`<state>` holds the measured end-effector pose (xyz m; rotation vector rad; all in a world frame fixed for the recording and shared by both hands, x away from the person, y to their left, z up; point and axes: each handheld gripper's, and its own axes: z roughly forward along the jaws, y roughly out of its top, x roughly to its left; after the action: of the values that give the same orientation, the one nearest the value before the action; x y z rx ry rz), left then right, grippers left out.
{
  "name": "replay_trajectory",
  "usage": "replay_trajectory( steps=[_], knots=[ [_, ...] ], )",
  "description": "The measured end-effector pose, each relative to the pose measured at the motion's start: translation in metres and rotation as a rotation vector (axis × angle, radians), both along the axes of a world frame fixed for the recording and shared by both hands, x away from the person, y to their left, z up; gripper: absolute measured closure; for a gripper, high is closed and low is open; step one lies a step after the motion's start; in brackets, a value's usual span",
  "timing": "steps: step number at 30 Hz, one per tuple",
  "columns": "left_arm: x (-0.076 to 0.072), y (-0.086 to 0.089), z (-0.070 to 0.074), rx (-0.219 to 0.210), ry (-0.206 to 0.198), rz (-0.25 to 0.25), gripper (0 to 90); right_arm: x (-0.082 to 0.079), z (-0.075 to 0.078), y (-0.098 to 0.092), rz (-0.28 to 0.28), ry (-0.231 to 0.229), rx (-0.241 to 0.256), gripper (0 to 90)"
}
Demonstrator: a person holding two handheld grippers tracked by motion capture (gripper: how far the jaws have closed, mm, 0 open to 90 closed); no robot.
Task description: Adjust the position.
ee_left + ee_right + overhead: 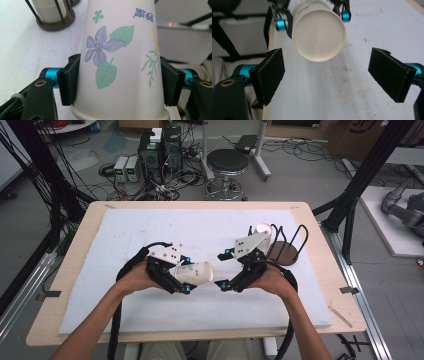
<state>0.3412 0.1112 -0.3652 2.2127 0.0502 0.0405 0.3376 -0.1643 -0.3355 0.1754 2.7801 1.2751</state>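
1. White mat covers the wooden table.
2. Wire cup rack stands right of the paper cup, well apart.
3. Left gripper clamps the paper cup sideways above mid-mat, base toward the right gripper.
4. Right gripper sits just right of the cup, jaws spread wide, holding nothing.

We're in a robotics lab, no question. The wooden table wears a white foam sheet and sits inside a frame of black struts. Behind it, computer towers and small grey boxes stand on the concrete floor amid tangled cables. There's a round black stool, and a grey robot arm lies at the right edge.
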Motion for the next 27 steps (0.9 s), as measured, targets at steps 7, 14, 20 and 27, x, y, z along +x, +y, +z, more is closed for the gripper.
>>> replay_trajectory(
  steps=[7,14,20,27],
  knots=[
    [0.001,-0.004,0.009,0.125,0.008,-0.02,29.5,0.001,0.004,0.016,0.023,-0.011,-0.17,14.2],
    [0.003,-0.007,0.014,0.195,0.015,-0.028,29.5,0.002,0.007,0.025,0.044,-0.012,-0.279,14.3],
    [0.004,-0.008,0.013,0.217,0.022,-0.028,29.5,0.002,0.008,0.028,0.054,-0.008,-0.318,14.3],
    [0.002,-0.016,0.014,0.236,0.022,-0.042,29.5,0.002,0.005,0.034,0.061,-0.002,-0.344,14.4]
  ],
)
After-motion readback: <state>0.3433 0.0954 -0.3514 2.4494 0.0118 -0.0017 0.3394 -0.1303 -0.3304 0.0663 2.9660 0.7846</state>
